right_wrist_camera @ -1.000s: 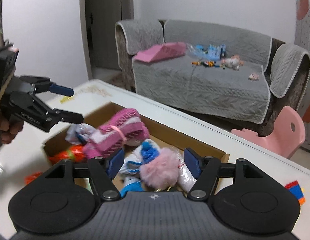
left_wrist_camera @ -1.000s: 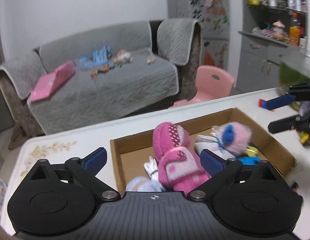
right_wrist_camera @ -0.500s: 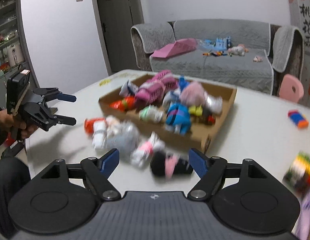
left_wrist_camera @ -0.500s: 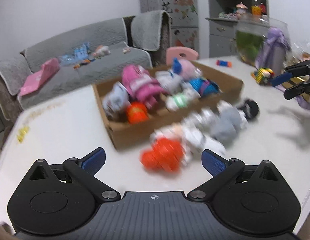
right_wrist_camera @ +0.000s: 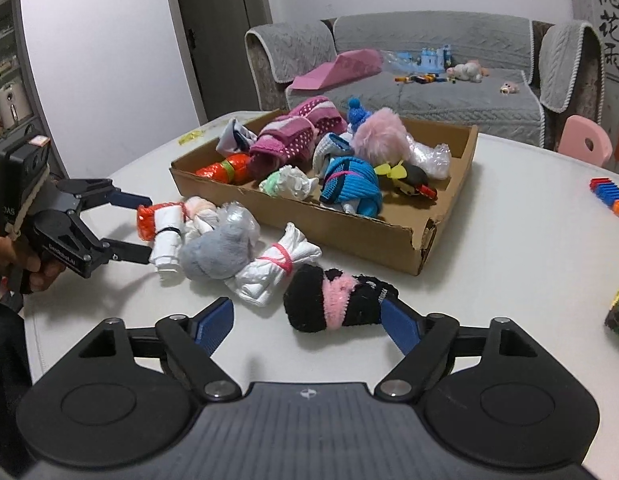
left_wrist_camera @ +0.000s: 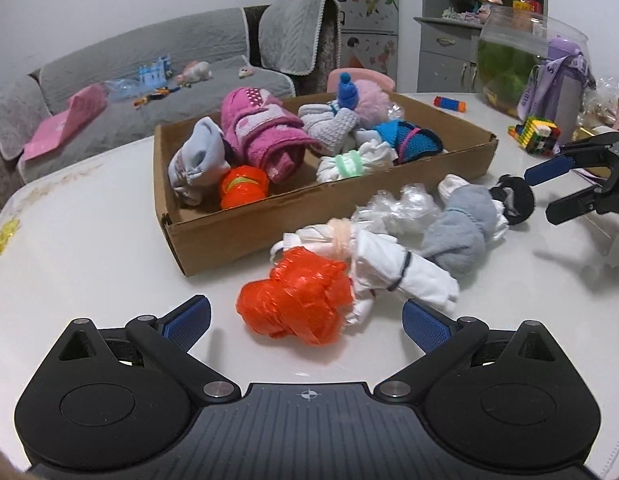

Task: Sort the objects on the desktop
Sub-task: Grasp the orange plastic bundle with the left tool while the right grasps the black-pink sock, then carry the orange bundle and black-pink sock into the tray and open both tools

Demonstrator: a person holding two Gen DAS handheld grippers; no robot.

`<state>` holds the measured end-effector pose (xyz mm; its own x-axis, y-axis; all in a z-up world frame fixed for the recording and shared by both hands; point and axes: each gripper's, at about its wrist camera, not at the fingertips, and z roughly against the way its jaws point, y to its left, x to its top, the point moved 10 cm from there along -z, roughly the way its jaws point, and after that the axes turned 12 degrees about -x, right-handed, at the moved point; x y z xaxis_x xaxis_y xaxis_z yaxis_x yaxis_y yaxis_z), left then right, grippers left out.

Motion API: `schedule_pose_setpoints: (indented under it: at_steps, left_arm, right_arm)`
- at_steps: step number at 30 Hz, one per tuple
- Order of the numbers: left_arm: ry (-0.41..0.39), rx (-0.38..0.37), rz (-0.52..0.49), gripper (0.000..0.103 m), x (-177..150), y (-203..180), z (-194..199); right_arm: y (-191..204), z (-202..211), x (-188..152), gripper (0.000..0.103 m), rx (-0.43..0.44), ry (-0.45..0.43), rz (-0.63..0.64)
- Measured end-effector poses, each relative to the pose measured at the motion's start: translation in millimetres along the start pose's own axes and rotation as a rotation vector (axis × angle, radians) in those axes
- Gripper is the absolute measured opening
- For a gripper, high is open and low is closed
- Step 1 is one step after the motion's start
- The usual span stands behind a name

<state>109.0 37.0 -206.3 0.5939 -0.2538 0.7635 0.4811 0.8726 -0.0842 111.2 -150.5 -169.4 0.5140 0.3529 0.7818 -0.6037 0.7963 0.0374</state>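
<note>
**Claws open over the loose bundles beside the box**

Left claw (left_wrist_camera: 305, 320), in its own view, stands wide open and holds nothing, with the crumpled orange plastic bundle (left_wrist_camera: 297, 296) between its blue pads but untouched; it looks lined up for a pick. Landmark for all places is the shallow brown cardboard box (left_wrist_camera: 229, 228) on the white worktop (left_wrist_camera: 89, 248). Just in front of the box's near wall lie that orange bundle, a white cloth roll tied with a black band (left_wrist_camera: 397, 268), a clear crinkled plastic wad (left_wrist_camera: 397, 208) and a grey rolled sock (left_wrist_camera: 457, 228), all crowded and touching, so lifting one may drag a neighbour. Inside the box sit a pink dotted rolled towel (left_wrist_camera: 261, 136) and other bundles. Right of the box, the other claw hangs above the worktop.

Right claw (right_wrist_camera: 305, 320), in its own view, has just been opening and grips nothing; the black fuzzy sock roll with a pink band (right_wrist_camera: 333, 304) lies between its pads, one end just against the right pad, in front of the box's near wall. A white roll with a pink tie (right_wrist_camera: 277, 272) lies just beside it, close enough to get in the way. Left of the box, the left claw hovers open at the orange bundle.
</note>
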Motion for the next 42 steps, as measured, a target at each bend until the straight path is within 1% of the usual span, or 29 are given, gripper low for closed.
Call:
schedule_pose_setpoints:
  at_steps: [6,13,15,16,17,18,19,20,21,26,34,42]
  left_arm:
    - [0.025,0.008,-0.023,0.103,0.7,9.9,-10.7]
    - [0.017,0.0,0.002,0.103,4.3,22.7,-15.3]
    - [0.012,-0.001,0.006,0.101,5.2,24.0,-16.1]
    - [0.011,-0.002,0.007,0.101,5.6,23.8,-16.6]
    - [0.009,-0.007,0.013,0.096,5.7,23.5,-16.6]
    - [0.005,-0.024,0.028,0.086,6.2,22.7,-16.3]
    - [-0.003,-0.03,0.038,0.08,7.2,21.3,-14.7]
    - [-0.006,-0.038,0.032,0.068,7.3,17.2,-12.6]
    - [-0.007,-0.04,0.032,0.056,7.2,13.7,-11.1]
    - [0.011,-0.045,0.018,0.055,-2.2,-4.1,-0.7]
    - [0.026,-0.021,0.061,0.054,-22.6,-7.8,28.1]
    - [0.005,0.005,0.055,0.054,-19.9,-9.8,65.8]
  right_arm:
    - [-7.6,-8.9,-9.8,0.083,-0.021,0.018,0.017]
    - [-10.6,-22.9,-9.7,0.084,-0.032,0.029,0.039]
    - [-9.3,-26.2,-8.3,0.087,-0.037,0.026,0.047]
    - [-7.8,-27.4,-7.5,0.087,-0.039,0.025,0.051]
    - [-6.1,-28.7,-7.0,0.086,-0.043,0.024,0.06]
    - [-4.3,-28.8,-7.3,0.078,-0.05,0.023,0.071]
    - [-2.2,-28.3,-7.1,0.073,-0.059,0.019,0.08]
    - [-0.4,-27.2,-6.8,0.062,-0.064,0.017,0.088]
    - [1.3,-25.8,-6.8,0.059,-0.062,0.018,0.087]
    - [5.6,-17.5,-11.0,0.056,-0.041,0.01,0.06]
    - [0.5,5.3,-23.3,0.055,-0.029,0.012,0.003]
    - [-16.9,38.1,-15.9,0.055,-0.035,-0.02,-0.047]
